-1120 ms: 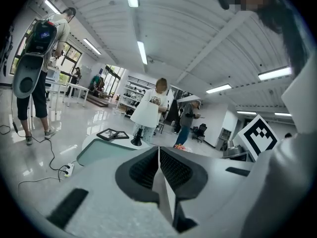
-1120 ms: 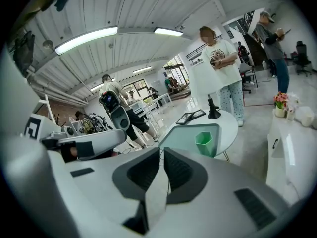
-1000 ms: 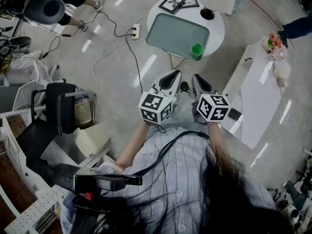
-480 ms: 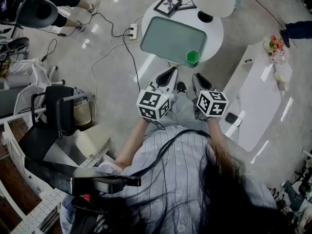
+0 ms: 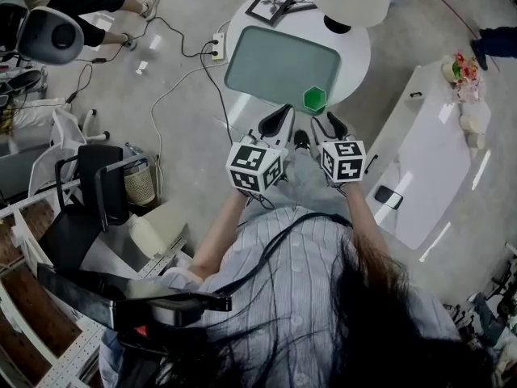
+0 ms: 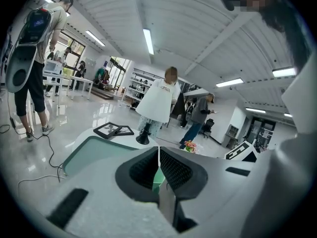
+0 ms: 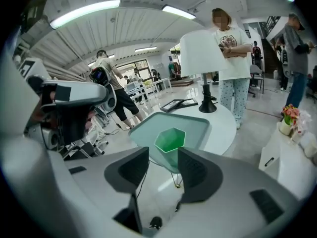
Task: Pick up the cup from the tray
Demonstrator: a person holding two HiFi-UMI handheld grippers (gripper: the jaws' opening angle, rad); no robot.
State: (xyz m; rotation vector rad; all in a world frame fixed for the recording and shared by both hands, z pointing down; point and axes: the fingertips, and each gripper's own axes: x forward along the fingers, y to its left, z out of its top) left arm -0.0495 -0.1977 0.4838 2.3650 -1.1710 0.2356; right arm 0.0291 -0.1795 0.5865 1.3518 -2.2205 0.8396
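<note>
Right gripper lined up on the cup, not on it yet

Green hexagonal cup (image 5: 314,99) stands upright inside the tray (image 5: 275,63), in the tray's near right corner as the person sees it. The right gripper (image 5: 327,123) hangs just off that tray corner, short of the rim. In the right gripper view the cup (image 7: 170,142) sits dead ahead, framed by the gap, with the pads well clear of it. Its jaws are parting and nothing is between them. The left gripper (image 5: 284,113) is off the tray's near edge, left of the cup, jaws pressed together and empty. Marker cubes (image 5: 257,166) carry black-and-white square codes only. The prints in the picture frames (image 5: 271,3) beyond the tray's far edge are too small to read.
</note>
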